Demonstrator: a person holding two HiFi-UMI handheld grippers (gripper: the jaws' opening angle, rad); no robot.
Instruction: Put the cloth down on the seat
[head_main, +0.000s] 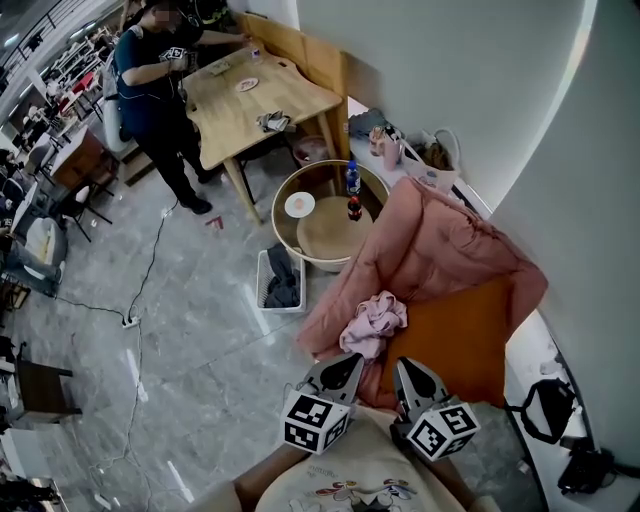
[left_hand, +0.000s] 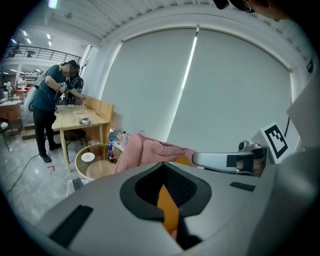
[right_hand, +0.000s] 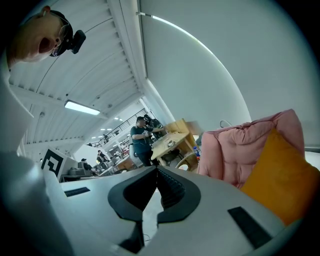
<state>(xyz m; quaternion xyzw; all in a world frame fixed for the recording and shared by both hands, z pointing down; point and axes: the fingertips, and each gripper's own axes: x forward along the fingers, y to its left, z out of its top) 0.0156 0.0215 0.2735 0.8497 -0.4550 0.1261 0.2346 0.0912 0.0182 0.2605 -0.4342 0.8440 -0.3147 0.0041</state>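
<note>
A crumpled pale pink cloth (head_main: 373, 322) lies on the orange seat (head_main: 460, 335) of an armchair, at its front left edge. A pink padded coat (head_main: 440, 250) is draped over the chair's back and arm. Neither gripper touches the cloth: both hang below it, close to my body. My left gripper (head_main: 342, 372) is shut with nothing in it, and its tips (left_hand: 163, 165) meet with orange showing behind them. My right gripper (head_main: 408, 376) is shut and empty too, its jaws (right_hand: 156, 169) pointing past the coat (right_hand: 240, 150) and an orange cushion (right_hand: 280, 185).
A round glass-topped table (head_main: 300, 180) with two bottles stands beyond the chair. A white basket (head_main: 262, 272) sits on the floor beside it. Farther off, a person (head_main: 150, 80) stands at a wooden table (head_main: 255, 100). A cable (head_main: 145, 270) trails over the grey floor.
</note>
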